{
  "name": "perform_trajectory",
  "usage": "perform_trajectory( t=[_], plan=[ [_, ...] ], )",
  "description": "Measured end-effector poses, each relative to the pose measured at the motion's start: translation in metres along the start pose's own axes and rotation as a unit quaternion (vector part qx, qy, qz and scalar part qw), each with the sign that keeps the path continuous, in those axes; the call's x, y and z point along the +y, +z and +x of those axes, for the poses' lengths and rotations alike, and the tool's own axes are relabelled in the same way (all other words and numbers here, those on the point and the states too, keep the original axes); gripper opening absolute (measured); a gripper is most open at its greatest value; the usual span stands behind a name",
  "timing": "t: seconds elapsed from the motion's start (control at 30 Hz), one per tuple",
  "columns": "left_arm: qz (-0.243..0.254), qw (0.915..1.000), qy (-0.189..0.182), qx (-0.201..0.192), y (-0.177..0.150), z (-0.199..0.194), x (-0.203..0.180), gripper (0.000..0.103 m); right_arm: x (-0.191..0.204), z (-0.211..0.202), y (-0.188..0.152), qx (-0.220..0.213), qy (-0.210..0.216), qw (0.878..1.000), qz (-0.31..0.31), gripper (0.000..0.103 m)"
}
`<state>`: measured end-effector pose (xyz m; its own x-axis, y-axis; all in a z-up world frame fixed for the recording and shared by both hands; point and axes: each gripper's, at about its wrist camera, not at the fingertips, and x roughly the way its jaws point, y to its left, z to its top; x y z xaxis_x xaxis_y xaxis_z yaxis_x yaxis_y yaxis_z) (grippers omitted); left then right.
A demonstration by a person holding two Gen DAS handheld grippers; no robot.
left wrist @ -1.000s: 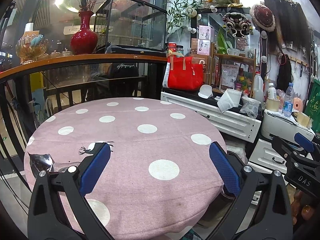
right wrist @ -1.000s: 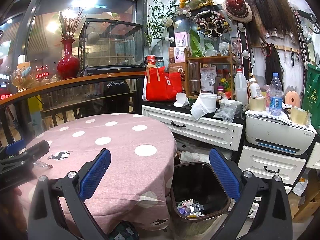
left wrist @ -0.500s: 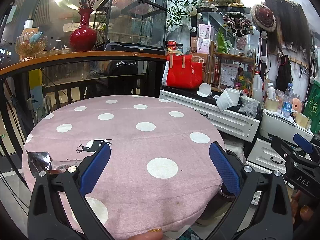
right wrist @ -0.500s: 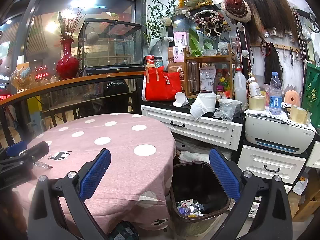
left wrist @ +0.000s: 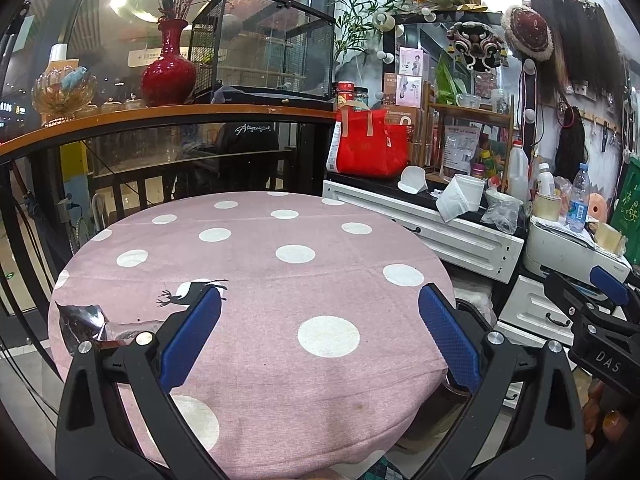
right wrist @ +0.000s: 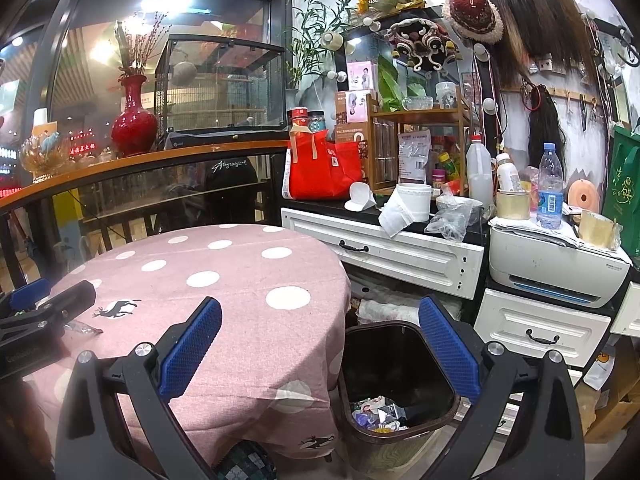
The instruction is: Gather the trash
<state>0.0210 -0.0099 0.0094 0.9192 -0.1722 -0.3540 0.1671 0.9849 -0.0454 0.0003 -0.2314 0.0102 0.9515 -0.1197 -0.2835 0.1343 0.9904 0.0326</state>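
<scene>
Both pairs of blue-padded fingers stand spread wide with nothing between them: the left gripper (left wrist: 318,336) hangs over the near part of the round table (left wrist: 248,280), above its pink, white-dotted cloth, and the right gripper (right wrist: 320,344) sits off the table's right edge, its right finger over the rim of the dark trash bin (right wrist: 394,364). Just beside the left gripper's left finger, and partly hidden behind it, a crumpled silvery wrapper (left wrist: 82,322) lies flat on the cloth near the table's left edge, close to a small printed deer. The bin stands on the floor against the hanging cloth, with scraps of coloured litter already at its bottom. Behind it runs a white cabinet (right wrist: 396,256) crowded with a red bag (right wrist: 320,170), bottles, and a printer (right wrist: 556,268).
</scene>
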Motion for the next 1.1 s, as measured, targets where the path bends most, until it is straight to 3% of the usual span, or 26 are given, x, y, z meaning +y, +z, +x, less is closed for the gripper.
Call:
perform_trajectory(
  t=[1.1],
  plan=[
    [0.005, 0.9998, 0.000, 0.016, -0.0036, 0.0066, -0.0028, 0.097, 0.0005, 0.0037, -0.0005, 0.013, 0.000, 1.000, 0.001, 0.097]
  ],
)
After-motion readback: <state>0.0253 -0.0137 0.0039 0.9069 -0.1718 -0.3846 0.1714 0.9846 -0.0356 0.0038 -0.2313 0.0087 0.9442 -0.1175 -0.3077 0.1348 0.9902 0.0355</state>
